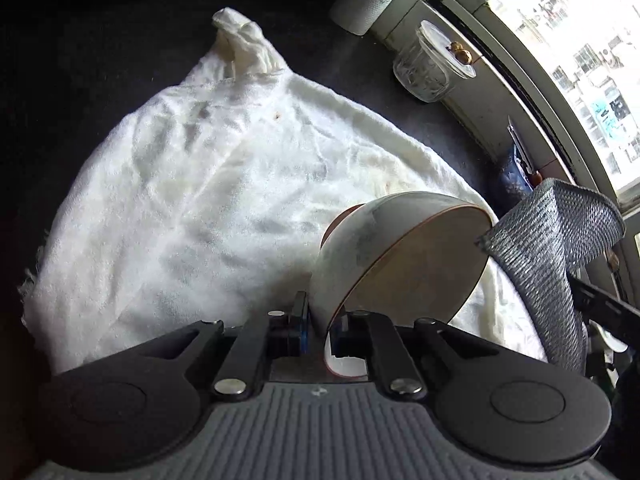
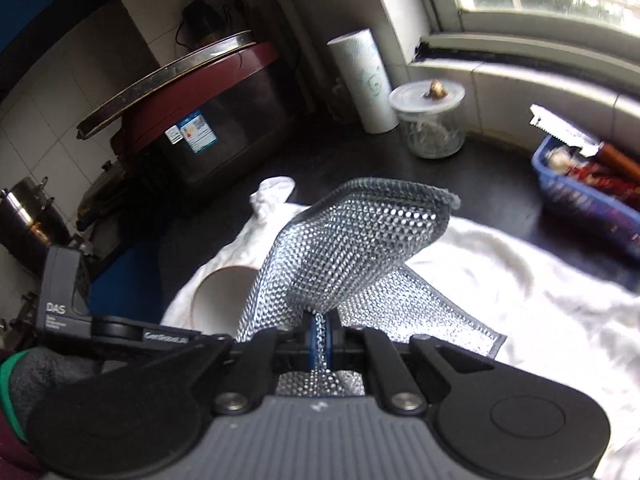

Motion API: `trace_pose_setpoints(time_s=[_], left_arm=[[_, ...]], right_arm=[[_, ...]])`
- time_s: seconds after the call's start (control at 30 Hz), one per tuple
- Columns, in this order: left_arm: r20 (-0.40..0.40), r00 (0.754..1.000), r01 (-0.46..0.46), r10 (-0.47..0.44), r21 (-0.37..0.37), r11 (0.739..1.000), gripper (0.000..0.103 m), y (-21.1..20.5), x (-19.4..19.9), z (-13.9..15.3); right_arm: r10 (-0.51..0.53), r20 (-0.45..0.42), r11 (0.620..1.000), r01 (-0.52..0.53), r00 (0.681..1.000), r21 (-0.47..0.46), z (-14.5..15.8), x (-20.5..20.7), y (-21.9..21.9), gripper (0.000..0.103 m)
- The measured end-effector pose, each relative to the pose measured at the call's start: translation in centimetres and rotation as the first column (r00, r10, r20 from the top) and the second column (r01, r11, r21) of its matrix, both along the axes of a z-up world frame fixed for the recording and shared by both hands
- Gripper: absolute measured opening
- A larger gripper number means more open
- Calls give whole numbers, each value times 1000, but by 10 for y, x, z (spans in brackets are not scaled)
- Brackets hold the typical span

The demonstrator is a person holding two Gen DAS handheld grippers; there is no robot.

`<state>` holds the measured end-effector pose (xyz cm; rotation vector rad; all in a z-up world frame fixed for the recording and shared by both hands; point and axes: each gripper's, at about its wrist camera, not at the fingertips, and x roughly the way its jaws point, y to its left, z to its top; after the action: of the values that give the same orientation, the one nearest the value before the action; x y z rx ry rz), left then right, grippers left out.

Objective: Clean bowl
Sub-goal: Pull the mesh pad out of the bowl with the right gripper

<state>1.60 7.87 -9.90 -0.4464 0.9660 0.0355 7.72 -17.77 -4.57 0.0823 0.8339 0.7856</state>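
My left gripper [image 1: 323,326] is shut on the rim of a white bowl [image 1: 360,248] with a thin brown edge. The bowl is tipped on its side above a white towel [image 1: 192,184], its opening facing right. My right gripper [image 2: 320,332] is shut on a silver mesh scouring cloth [image 2: 352,240], which stands up and folds over. The cloth's tip [image 1: 560,224] hangs just right of the bowl's rim in the left wrist view. The bowl's opening [image 2: 220,296] shows at lower left of the cloth in the right wrist view.
The towel [image 2: 520,280] lies on a dark counter [image 2: 480,176]. A lidded glass jar [image 2: 430,120], a paper towel roll [image 2: 364,84] and a blue basket [image 2: 580,196] stand along the window sill. A dark red cooker [image 2: 208,120] and a steel pot [image 2: 24,216] stand at the left.
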Motion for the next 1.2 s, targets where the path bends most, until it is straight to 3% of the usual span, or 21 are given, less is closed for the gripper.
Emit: trace_pose_setpoints(time_s=[0.07,0.23,0.33,0.47,0.6,0.7,0.8,0.83,0.87,1.0,1.2], left_arm=[[27,999,39,-40,65,997,10,-5,2,7],[36,998,52,-55,81,995,10,-6,5,11],[40,997,63,-67,105,993,10,-10,4,12],[39,996,72,-78,124,990,10,-13,4,13],[35,997,71,-76,117,991,10,-12,3,13],[35,996,75,-80,119,990,10,-12,2,13],[33,997,72,-76,110,991,10,-11,2,12],[33,997,70,-74,107,992,10,-11,1,12],[33,997,69,-73,106,992,10,-11,1,12],[33,997,66,-69,101,993,10,-10,0,11],[26,997,65,-68,94,993,10,-9,1,10]], right_arm=[[-6,27,1000,7,1000,-31,-1,8,-2,5],[-12,188,982,47,982,-182,-2,12,2,5],[6,346,938,115,938,-327,-1,9,1,5],[93,391,916,76,916,-395,-12,5,14,5],[181,304,911,-43,935,-411,-29,-6,32,5],[174,116,927,-123,978,-355,-40,2,28,8],[170,80,928,-132,982,-349,-39,6,23,34],[155,72,938,-124,985,-322,-36,7,18,55],[140,60,948,-116,988,-296,-34,8,14,66],[82,-13,971,-83,997,-223,-34,11,2,69],[80,32,959,-69,996,-276,-47,6,16,69]])
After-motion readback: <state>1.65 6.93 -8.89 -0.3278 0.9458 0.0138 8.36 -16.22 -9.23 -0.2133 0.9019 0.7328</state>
